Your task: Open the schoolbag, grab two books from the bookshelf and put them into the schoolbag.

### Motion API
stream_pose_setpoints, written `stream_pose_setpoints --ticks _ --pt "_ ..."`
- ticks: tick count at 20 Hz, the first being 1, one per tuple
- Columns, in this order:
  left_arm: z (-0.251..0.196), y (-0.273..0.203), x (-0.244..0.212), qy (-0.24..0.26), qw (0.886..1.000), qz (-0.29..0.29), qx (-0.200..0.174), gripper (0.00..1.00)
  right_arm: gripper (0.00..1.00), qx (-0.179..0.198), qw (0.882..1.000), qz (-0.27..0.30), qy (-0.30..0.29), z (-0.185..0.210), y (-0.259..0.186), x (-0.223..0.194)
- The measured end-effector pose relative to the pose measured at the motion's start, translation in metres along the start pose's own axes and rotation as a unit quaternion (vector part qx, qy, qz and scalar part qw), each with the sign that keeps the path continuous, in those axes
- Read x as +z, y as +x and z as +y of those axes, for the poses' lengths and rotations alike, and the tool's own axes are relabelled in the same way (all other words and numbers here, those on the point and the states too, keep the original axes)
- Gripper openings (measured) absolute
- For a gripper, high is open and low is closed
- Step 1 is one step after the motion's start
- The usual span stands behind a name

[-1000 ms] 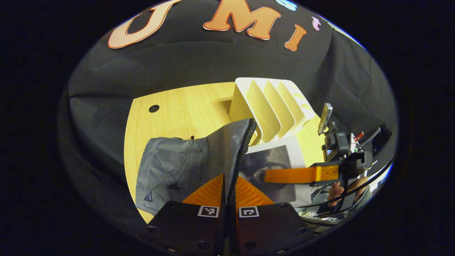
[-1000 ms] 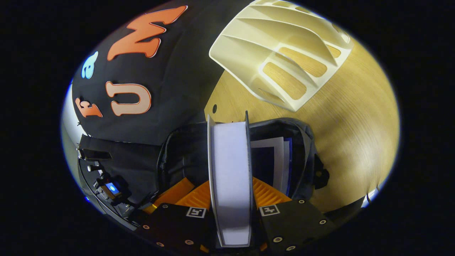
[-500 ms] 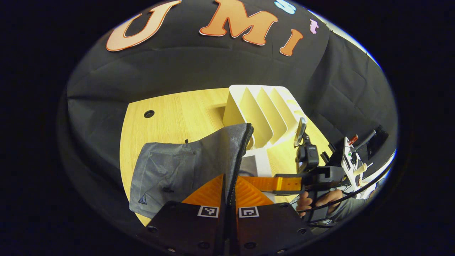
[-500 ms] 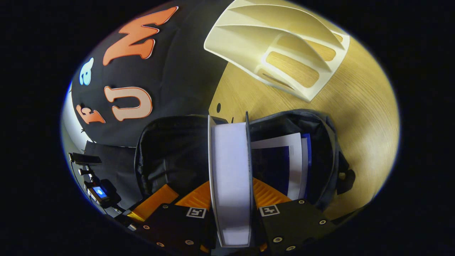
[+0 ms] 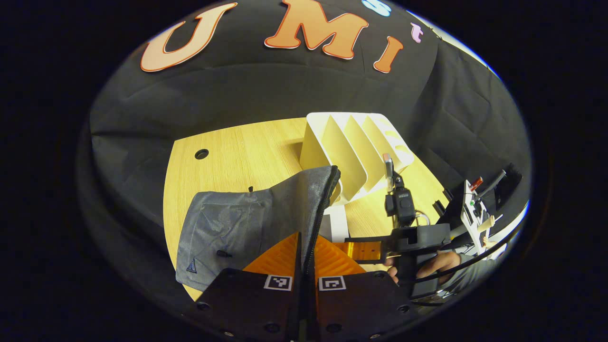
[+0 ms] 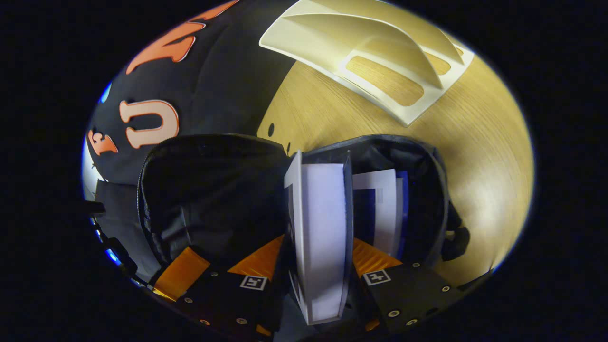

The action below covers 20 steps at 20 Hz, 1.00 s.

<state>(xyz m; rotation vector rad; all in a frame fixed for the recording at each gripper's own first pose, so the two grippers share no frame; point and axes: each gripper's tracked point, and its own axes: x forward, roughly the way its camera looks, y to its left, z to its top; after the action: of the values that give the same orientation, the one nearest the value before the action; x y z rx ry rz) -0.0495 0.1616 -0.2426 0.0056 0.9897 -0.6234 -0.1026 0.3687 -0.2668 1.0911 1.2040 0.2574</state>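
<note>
One book [image 6: 380, 209] (blue-edged) inside the schoolbag [image 6: 427, 161]; another [image 6: 323, 237] entering.

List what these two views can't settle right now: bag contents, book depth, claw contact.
- Left gripper view: the schoolbag flap hides the held book's lower part; only a white sliver shows beside it.
- Right gripper view: the book in the right claw blocks the bag floor, so its depth is unclear.
- Right gripper view: the first book is half hidden by the held one and the bag rim.
- Left claw: its fingers cover the pinched zipper edge.
</note>
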Motion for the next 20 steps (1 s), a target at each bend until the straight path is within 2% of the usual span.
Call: stream_pose_setpoints --ticks 1,2,3,4,5,7,13,14,15,18,20 --pt "-0.001 0.001 -0.002 0.008 1.000 0.001 0.001 0.06 0.65 -0.021 1.000 0.000 -0.019 -0.010 -0.006 0.002" --pt "-0.002 0.003 -0.003 0.017 1.000 0.002 0.005 0.06 0.52 -0.035 0.999 0.000 -0.032 -0.017 -0.012 0.003" --pt "-0.003 0.006 -0.006 0.027 1.000 0.003 0.006 0.06 0.60 -0.039 0.999 0.000 -0.034 -0.018 -0.016 0.004" --pt "-0.005 0.008 -0.009 0.035 0.999 0.005 0.010 0.06 0.82 -0.045 0.999 0.002 -0.029 -0.018 -0.022 0.004" --pt "-0.001 0.007 -0.019 0.044 0.999 0.006 0.013 0.07 0.94 -0.050 0.998 0.003 -0.030 -0.020 -0.029 0.004" --pt "-0.006 0.009 -0.022 0.055 0.998 0.008 0.010 0.08 0.98 -0.060 0.997 -0.016 -0.038 -0.025 -0.045 0.014" --pt "-0.035 0.011 -0.038 0.043 0.998 0.025 -0.040 0.20 0.98 -0.089 0.990 -0.095 -0.059 -0.032 -0.108 0.056" --pt "-0.041 0.009 -0.040 0.038 0.998 0.026 -0.050 0.27 0.98 -0.097 0.987 -0.108 -0.067 -0.034 -0.119 0.064" --pt "-0.047 0.010 -0.042 0.033 0.998 0.026 -0.056 0.29 0.98 -0.101 0.985 -0.118 -0.077 -0.035 -0.128 0.071" --pt "-0.065 0.011 -0.045 0.029 0.997 0.032 -0.068 0.68 0.98 -0.103 0.977 -0.151 -0.107 -0.030 -0.155 0.095" --pt "-0.075 0.012 -0.044 0.020 0.997 0.033 -0.069 0.69 0.98 -0.095 0.975 -0.167 -0.115 -0.026 -0.168 0.106"
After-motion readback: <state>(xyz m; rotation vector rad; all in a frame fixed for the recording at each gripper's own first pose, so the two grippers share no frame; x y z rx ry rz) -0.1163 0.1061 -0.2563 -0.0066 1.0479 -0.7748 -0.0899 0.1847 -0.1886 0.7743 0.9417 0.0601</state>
